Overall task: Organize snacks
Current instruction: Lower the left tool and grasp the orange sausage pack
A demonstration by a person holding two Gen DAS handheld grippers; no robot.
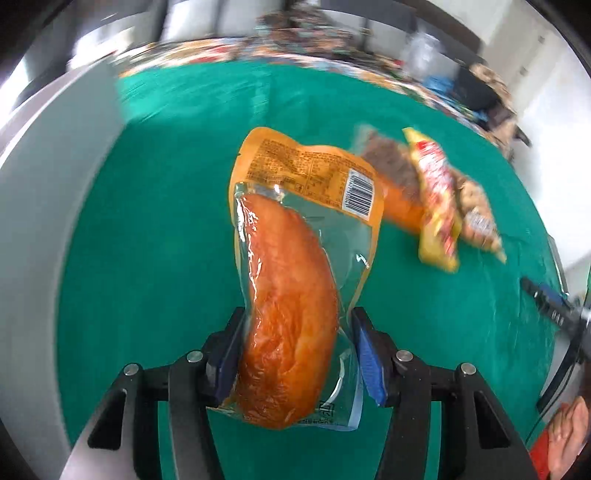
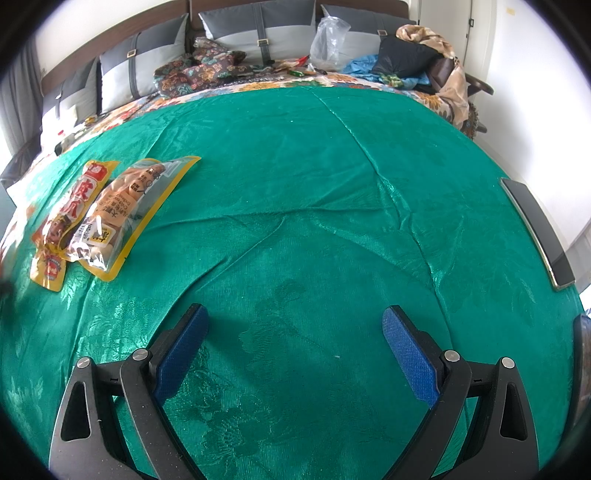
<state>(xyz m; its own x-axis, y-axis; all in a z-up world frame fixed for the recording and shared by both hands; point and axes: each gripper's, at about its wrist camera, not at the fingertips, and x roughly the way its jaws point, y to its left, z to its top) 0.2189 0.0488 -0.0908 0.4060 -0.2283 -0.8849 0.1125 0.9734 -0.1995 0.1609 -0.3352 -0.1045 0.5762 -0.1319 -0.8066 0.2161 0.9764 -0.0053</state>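
Observation:
My left gripper [image 1: 297, 328] is shut on a clear and orange packet with a chicken drumstick [image 1: 291, 295] and holds it up above the green cloth [image 1: 155, 229]. Beyond it lie several snack packets: a yellow and red one [image 1: 437, 199] and a brownish one [image 1: 480, 218], blurred. In the right wrist view my right gripper [image 2: 295, 325] is open and empty over the green cloth [image 2: 332, 184]. Two snack packets lie at its far left: a yellow and red one [image 2: 66, 218] and a clear one with orange trim [image 2: 125, 210].
A grey surface [image 1: 48, 221] borders the cloth on the left. A dark phone [image 2: 535, 232] lies at the cloth's right edge. Behind the cloth are grey cushions [image 2: 258, 33], patterned bedding [image 2: 195, 70], a plastic bag [image 2: 328, 40] and clothes [image 2: 406, 55].

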